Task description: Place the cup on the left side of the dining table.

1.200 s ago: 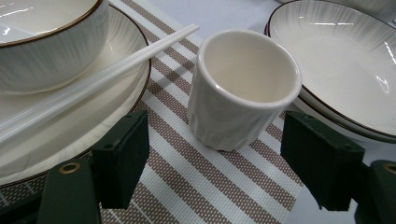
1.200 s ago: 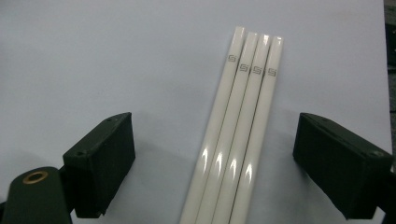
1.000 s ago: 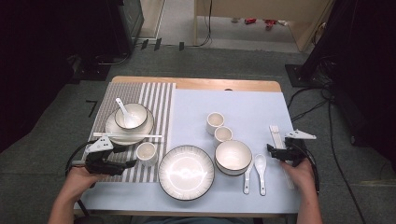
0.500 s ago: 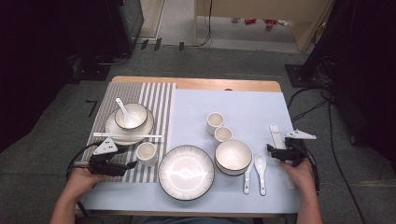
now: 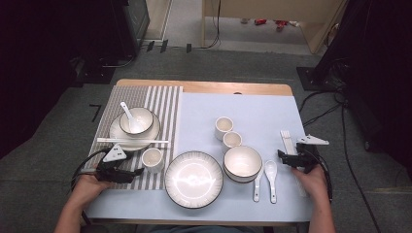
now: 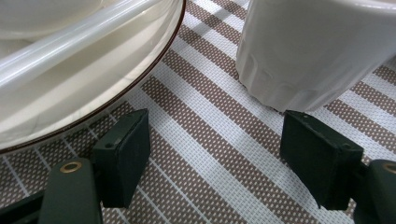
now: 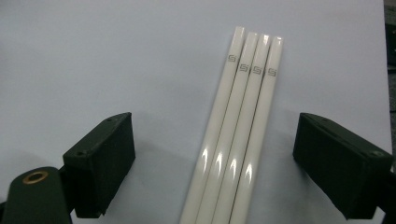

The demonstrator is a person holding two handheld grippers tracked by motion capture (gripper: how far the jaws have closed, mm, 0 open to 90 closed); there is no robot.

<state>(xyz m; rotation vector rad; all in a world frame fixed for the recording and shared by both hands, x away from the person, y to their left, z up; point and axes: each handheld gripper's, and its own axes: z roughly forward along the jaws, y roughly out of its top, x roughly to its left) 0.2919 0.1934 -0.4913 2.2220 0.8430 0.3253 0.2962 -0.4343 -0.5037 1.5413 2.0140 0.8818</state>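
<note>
My left gripper (image 5: 137, 172) lies low on the striped mat (image 5: 165, 104), pointing right at a small white cup (image 5: 152, 158). In the left gripper view its pads (image 6: 126, 154) stand open on the mat (image 6: 210, 140), the cup (image 6: 317, 46) just beyond the right pad and a plate's brown rim (image 6: 93, 88) beyond the left one. My right gripper (image 5: 283, 157) rests at the blue mat's right edge beside white chopsticks (image 5: 287, 140). In the right gripper view several chopsticks (image 7: 238, 140) lie side by side between the open gripper (image 7: 215, 172), touching neither pad.
A bowl with a spoon (image 5: 136, 121) sits on a plate, chopsticks (image 5: 131, 141) laid across its front. On the blue mat (image 5: 257, 109) are a large ribbed plate (image 5: 193, 179), a bowl (image 5: 242, 162), two cups (image 5: 223, 127), and two spoons (image 5: 271, 177).
My left gripper has edged a little to the right, closer to the small cup. The right gripper has stayed where it was.
</note>
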